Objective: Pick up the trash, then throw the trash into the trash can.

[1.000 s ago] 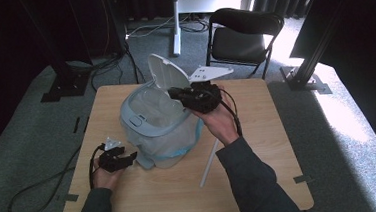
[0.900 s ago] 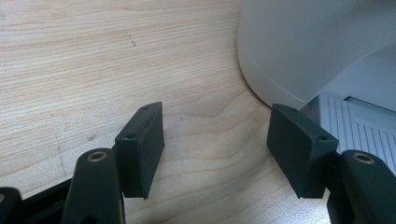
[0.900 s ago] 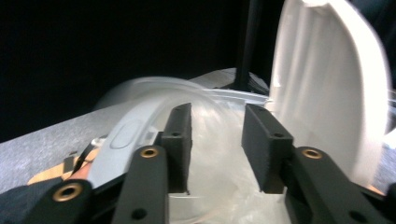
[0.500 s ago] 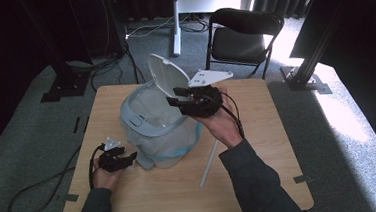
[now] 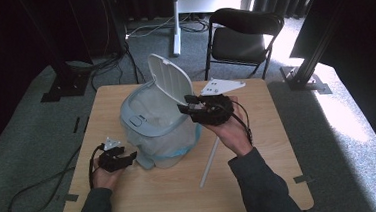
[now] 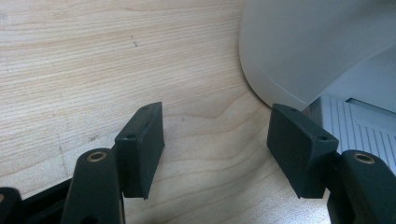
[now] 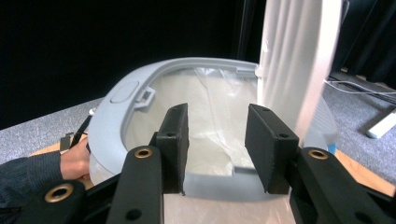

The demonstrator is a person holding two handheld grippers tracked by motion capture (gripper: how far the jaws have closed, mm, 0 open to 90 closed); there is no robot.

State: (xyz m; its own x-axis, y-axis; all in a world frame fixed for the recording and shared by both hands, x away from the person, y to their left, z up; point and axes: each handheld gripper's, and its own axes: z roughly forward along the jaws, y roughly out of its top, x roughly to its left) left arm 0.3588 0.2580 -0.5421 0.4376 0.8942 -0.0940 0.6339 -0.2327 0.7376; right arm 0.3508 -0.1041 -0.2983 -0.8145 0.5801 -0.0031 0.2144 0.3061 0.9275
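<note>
Wooden worktop [image 5: 261,181], carrying a pale grey bin [image 5: 153,133] just left of centre, lined with a clear bag, white lid [image 5: 171,79] tilted up at its 1 o'clock rim. At the bin's 3 o'clock edge, right hand-held gripper [image 5: 188,103], jaws just parted, nothing between them. At 8 o'clock by the bin's base, left hand-held gripper [image 5: 129,155], spread and empty. Thin white rod [image 5: 210,162] lying at 5 o'clock.

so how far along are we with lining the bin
Done: the clear bag already lines the bin, draped over its sides, and the lid stands open. In hand: the right tool sits at the rim near the lid; its jaws have just been opening, nothing between them. The left tool waits open by the bin's base. Left: probably closing the lid.
</note>
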